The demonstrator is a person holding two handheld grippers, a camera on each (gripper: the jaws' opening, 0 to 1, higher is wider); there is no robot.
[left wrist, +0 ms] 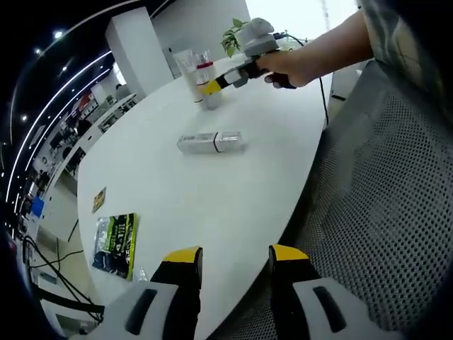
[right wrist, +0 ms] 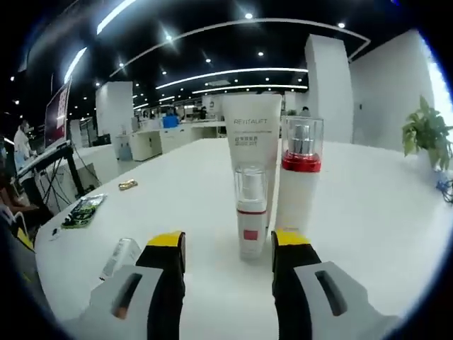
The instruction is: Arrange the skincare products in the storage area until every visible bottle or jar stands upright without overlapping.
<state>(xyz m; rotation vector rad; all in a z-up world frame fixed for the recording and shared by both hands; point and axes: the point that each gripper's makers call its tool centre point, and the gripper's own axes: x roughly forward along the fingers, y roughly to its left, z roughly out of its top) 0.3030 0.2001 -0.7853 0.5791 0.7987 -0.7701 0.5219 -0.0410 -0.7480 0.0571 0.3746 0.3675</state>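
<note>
In the left gripper view, the left gripper (left wrist: 235,262) hangs over the near edge of the white table (left wrist: 212,191), its yellow-tipped jaws apart with nothing between them. A white bottle with a clear cap (left wrist: 211,142) lies on its side mid-table, well apart from the other products. Farther along, a person's hand (left wrist: 283,67) holds the right gripper (left wrist: 210,88) with its tips at a cluster of standing products. A green packet (left wrist: 116,243) lies flat near the table's left edge, a small gold item (left wrist: 99,199) beyond it, and a grey mesh chair (left wrist: 382,212) sits beside the table.

In the right gripper view, the right gripper (right wrist: 228,244) has its jaws apart around a small clear-capped bottle (right wrist: 250,212) that stands upright between the tips; contact cannot be told. Just behind it stand a white REVITALIFT tube (right wrist: 252,134) and a taller bottle with a red band (right wrist: 300,177), both upright. The lying bottle (right wrist: 120,257) shows at lower left. A potted plant (right wrist: 427,131) stands at the far right.
</note>
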